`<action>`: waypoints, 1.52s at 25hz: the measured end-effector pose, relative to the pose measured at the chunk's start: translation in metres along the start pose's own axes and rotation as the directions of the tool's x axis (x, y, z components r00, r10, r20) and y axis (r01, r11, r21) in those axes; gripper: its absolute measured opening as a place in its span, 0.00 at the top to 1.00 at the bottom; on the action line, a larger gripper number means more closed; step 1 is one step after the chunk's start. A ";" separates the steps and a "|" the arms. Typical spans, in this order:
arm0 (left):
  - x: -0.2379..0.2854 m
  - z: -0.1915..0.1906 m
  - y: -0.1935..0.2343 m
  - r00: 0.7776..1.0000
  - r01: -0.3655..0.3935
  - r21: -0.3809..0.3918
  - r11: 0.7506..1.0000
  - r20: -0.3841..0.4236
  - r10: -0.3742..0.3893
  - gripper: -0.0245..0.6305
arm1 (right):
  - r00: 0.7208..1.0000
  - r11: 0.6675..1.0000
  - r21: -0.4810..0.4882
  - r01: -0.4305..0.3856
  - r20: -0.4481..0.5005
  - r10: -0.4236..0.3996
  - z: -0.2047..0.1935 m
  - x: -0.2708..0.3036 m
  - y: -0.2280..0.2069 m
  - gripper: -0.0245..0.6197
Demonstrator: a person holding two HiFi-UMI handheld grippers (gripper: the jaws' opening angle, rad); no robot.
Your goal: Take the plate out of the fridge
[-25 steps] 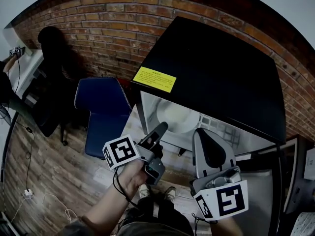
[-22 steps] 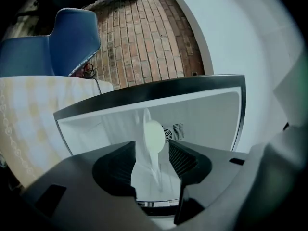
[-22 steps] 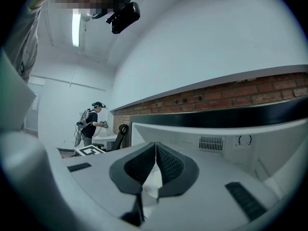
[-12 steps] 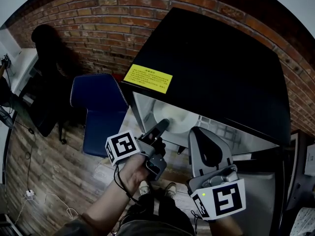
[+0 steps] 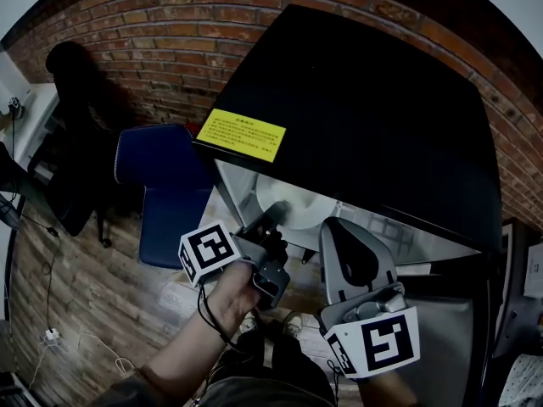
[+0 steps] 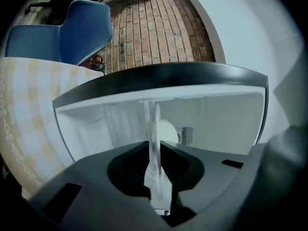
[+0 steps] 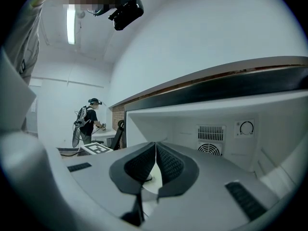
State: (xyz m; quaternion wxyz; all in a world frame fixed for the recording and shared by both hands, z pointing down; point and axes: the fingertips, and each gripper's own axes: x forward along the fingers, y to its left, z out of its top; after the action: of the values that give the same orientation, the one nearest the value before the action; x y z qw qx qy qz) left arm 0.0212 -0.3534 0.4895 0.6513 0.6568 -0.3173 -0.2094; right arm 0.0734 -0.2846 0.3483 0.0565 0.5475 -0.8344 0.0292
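Observation:
A white plate lies on the shelf inside the open black fridge. In the left gripper view the plate shows edge-on, its rim running between the jaws. My left gripper reaches into the fridge opening; its jaws have just been closing and now press on the plate's rim. My right gripper hovers at the fridge front to the right, its pads together with nothing between them. Below its jaws a bit of the plate shows.
A yellow label sits on the fridge top. A blue chair stands left of the fridge by the brick wall. Fan grilles and a dial are on the fridge's back wall. A person stands far off.
The left gripper's jaws were open and short of the plate; now they are closed on its rim. Both grippers sank a little toward the shelf.

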 end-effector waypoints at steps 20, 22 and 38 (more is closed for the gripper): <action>-0.036 -0.015 -0.002 1.000 -0.022 -0.016 1.000 0.008 0.022 0.92 | 0.999 1.000 0.011 -0.016 0.052 0.015 0.019 -0.021 0.011 0.92; -0.043 -0.017 -0.005 1.000 -0.026 -0.005 1.000 0.005 0.026 0.92 | 0.998 1.000 0.008 -0.019 0.063 0.019 0.024 -0.025 0.013 0.92; -0.121 -0.012 -0.036 0.995 -0.015 0.021 1.000 0.098 0.013 0.92 | 0.973 0.990 -0.035 -0.136 0.181 0.140 0.080 -0.033 0.055 0.92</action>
State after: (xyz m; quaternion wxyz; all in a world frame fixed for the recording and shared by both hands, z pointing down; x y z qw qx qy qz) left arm -0.0514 -0.2631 0.4379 0.6292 0.6504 -0.3559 -0.2333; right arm 0.0312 -0.2414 0.2651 -0.0167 0.4879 -0.8723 -0.0268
